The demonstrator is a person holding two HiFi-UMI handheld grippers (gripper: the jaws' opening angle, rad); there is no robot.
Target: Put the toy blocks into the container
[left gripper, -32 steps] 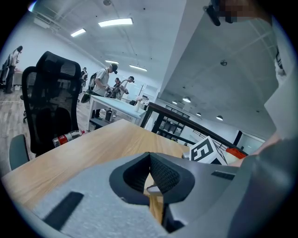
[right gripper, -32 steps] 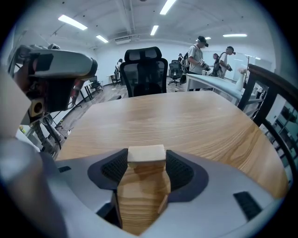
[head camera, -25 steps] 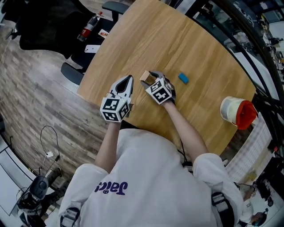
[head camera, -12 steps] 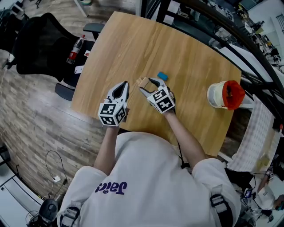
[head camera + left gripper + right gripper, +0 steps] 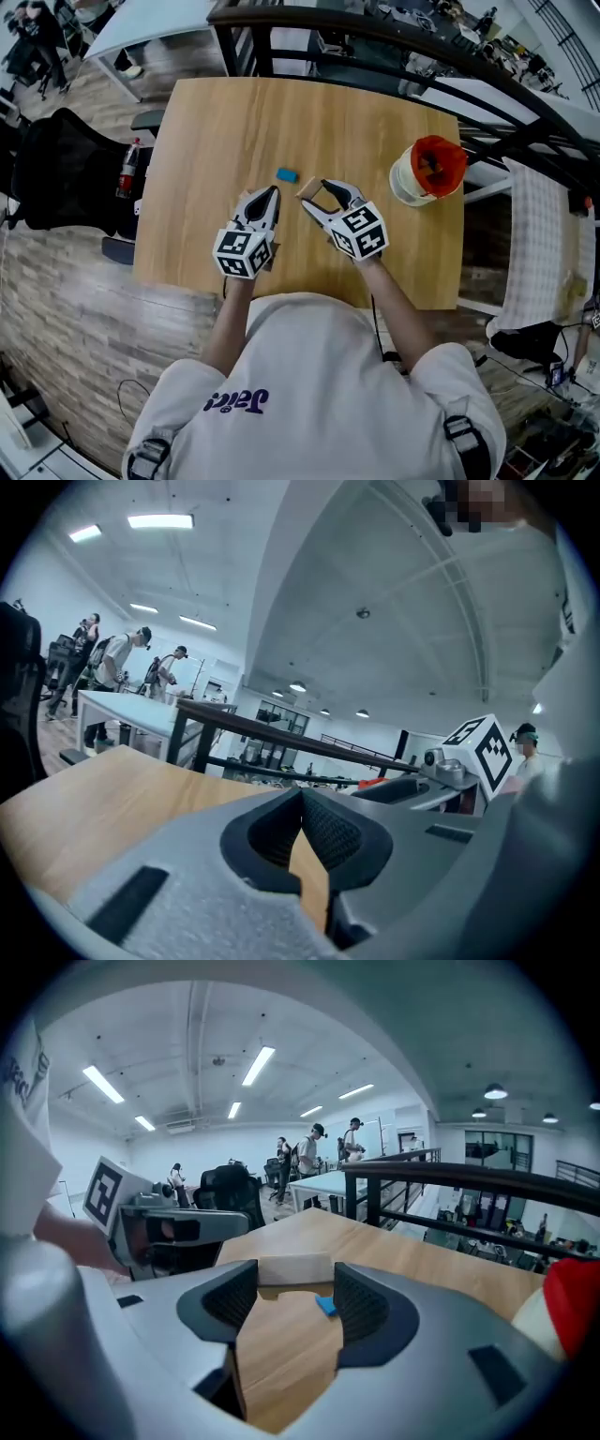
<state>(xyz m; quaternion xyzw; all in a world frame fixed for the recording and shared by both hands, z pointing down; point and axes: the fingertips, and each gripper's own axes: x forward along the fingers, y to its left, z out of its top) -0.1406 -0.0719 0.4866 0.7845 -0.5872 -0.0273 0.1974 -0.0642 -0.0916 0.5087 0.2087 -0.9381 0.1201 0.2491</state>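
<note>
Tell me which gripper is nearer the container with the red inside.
Right. The right gripper, clamped on a wooden block, is left of the container, apart from it; the left gripper lies beyond it, farther left.

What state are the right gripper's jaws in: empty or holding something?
Holding: jaws of the right gripper press both ends of a block.

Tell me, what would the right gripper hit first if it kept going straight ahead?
Probably the small blue block lying on the wooden table, just beyond the pale wooden block gripped in the right gripper's jaws. Depth is hard to judge, so it might touch the tabletop first.
</note>
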